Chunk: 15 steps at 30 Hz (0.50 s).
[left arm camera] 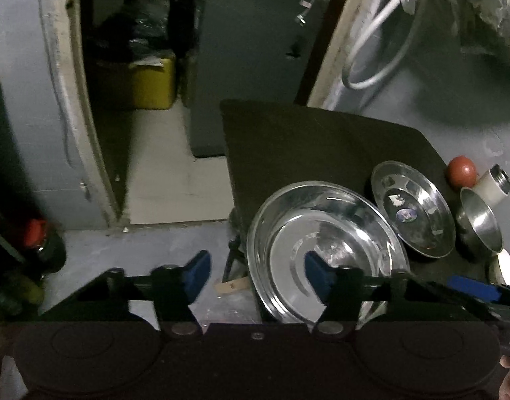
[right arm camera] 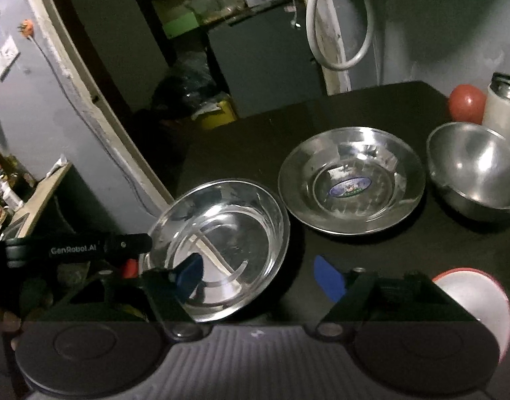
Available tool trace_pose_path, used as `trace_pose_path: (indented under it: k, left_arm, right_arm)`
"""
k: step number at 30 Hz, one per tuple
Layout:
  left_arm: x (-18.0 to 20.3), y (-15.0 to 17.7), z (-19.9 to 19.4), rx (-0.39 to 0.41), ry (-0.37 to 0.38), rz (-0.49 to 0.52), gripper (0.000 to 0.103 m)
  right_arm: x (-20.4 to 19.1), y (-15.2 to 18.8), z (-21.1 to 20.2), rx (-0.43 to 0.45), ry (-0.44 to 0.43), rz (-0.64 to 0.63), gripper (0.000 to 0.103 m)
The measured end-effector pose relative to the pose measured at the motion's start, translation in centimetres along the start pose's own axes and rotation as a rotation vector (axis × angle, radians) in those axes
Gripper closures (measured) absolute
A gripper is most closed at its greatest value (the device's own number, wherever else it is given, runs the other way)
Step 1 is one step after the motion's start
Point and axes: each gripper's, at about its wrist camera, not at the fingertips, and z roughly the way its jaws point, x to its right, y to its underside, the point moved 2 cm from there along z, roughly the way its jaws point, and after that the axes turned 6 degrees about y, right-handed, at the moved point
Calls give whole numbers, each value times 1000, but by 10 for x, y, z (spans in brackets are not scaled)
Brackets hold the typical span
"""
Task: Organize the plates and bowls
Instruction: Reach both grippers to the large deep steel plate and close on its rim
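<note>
A large steel plate lies at the near left corner of the dark table. My left gripper is open around the plate's left rim, with one blue pad over the plate and the other past the table edge. My right gripper is open too, its left finger over the plate's near side and its right finger over bare table. A smaller steel plate with a sticker lies just right of the large one. Further right stands a steel bowl.
A white plate with a red rim lies at the near right. A red ball-like object and a white bottle stand at the table's far right by the wall. Left of the table the floor drops away, towards a doorway with a yellow box.
</note>
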Motion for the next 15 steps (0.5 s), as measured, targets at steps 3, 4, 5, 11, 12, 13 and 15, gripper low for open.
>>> trace_pose_path:
  k: [3,4,5,11,12,13,15]
  left_arm:
    - [-5,-3,14,-33,19,3,61]
    - [-8,-2,16,-39,24,1,63]
    - [-10,-2,18,-43,29,-3,65]
    - [-18,-4,30,-72,52,-33,81]
    - [-18,-4,31,-77,54,-36,86]
    - [-19,-5,32,-80,56,-38,88]
    - [-19,-5,34,-84,55,-38,91]
  right_arm:
    - [-1,-1,16,-23,16,13,34]
    - [-1,0,20,-29,18,20,37]
    - [-1,1,22,-34,21,27,43]
    - [-3,3,35,-62,34,45,57]
    - [-3,3,37,-64,36,47,60]
    - [-3,3,38,-67,38,48,65]
    - [-2,4,40,-73,43,51,72]
